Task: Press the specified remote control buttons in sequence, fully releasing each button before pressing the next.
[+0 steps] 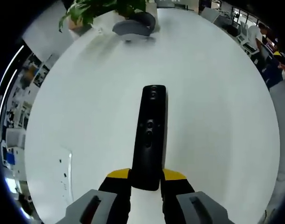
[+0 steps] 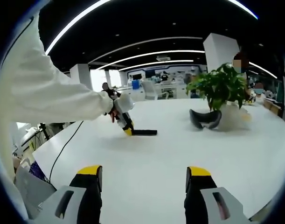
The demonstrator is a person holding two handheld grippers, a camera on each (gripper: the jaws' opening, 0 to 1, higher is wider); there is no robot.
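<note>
Black remote (image 1: 150, 135) sits between the left gripper (image 1: 146, 179) fingers, near end pinched by the yellow-tipped fingers (image 1: 118, 174), one on each side, so we read it as held. Long axis runs straight away from the left gripper, roughly along the fingers, far end pointing toward the plant side of the bench (image 1: 217, 93). Button face up toward the camera, round buttons visible along its midline. Rest of the remote extends out over the white bench; we cannot tell if it touches the surface.

In the right gripper view we see the remote (image 2: 143, 132) as a thin dark bar, level, sticking out rightward from the left gripper (image 2: 126, 127), which a hand (image 2: 115, 112) in a white sleeve (image 2: 49, 93) holds.

Right gripper (image 2: 144, 179) fingers (image 2: 92, 175) stand wide apart with nothing between them, over the bench, well apart from the remote.

Further out: a potted plant (image 2: 219, 86) on the bench, a dark grey curved headset-like object (image 2: 205, 119) just beside it. A dark cable (image 2: 63, 149) trails across the bench's left part. Office desks and ceiling light strips in the background
</note>
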